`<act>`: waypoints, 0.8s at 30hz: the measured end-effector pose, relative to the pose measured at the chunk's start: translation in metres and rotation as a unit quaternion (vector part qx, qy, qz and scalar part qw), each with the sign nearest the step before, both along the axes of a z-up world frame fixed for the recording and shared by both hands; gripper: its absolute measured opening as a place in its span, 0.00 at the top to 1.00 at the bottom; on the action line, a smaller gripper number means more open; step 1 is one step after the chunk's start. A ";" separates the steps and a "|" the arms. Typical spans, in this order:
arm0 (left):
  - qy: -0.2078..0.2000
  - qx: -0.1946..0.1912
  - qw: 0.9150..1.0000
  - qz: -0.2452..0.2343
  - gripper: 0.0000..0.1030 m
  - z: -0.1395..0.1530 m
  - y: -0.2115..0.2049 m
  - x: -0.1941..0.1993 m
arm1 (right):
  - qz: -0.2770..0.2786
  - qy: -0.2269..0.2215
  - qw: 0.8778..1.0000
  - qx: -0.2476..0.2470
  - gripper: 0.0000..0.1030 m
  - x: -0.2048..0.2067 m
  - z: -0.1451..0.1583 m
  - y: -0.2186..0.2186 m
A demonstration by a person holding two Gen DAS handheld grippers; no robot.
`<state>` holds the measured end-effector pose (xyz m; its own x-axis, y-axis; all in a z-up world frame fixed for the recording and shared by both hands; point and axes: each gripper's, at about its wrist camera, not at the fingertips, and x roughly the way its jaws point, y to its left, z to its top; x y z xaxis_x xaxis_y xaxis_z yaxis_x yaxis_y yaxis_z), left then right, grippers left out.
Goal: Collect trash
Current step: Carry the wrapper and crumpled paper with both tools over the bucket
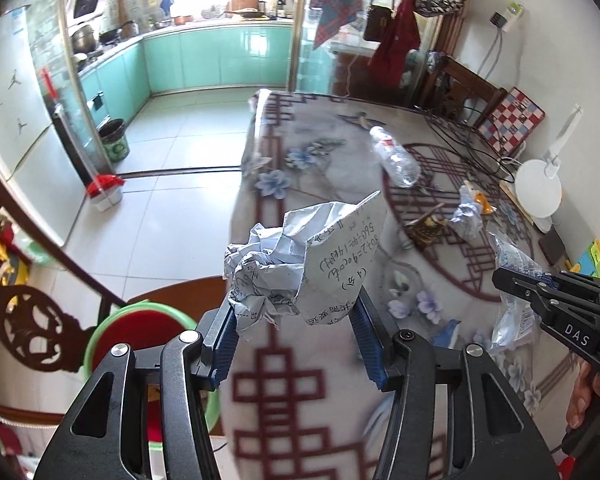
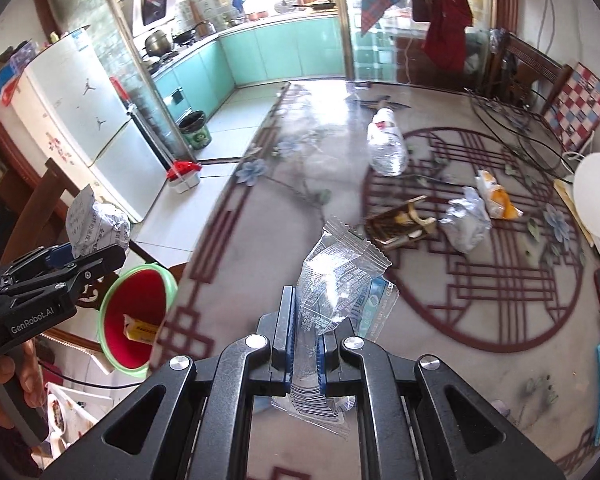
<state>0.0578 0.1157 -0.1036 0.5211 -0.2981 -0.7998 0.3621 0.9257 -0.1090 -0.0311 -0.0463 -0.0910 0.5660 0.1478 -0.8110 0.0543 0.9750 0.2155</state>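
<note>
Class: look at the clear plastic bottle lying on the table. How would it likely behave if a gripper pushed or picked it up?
The bottle lies on its side, so a push would probably roll it. It looks empty and dented, so it is likely light and would crumple under a squeeze. Its smooth plastic may slip between the pads.

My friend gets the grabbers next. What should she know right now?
Left tongs: shut on a crumpled paper.
Right tongs: shut on a clear plastic wrapper.
The red basin with the green rim, beside the table's edge, already holds one yellow piece.
Still on the table: plastic bottle, foil ball, orange-and-white wrapper, brown wrapper.
Probably drop both pieces in the basin, then fetch the rest.
</note>
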 end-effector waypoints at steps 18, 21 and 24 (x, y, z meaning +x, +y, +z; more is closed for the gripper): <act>0.005 0.009 0.996 0.091 0.51 -0.013 0.103 0.003 | 0.112 -0.033 0.993 0.002 0.94 0.033 0.024 0.128; 0.008 0.010 0.994 0.106 0.51 -0.017 0.118 0.002 | 0.136 -0.034 0.990 0.003 0.94 0.037 0.024 0.151; 0.012 0.011 0.993 0.120 0.51 -0.021 0.132 0.001 | 0.156 -0.034 0.987 0.004 0.94 0.041 0.023 0.172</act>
<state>0.0591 0.2474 -0.1244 0.5550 -0.1499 -0.8182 0.1292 0.9872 -0.0933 0.0097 0.1255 -0.0677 0.5457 0.3305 -0.7701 -0.2632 0.9400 0.2169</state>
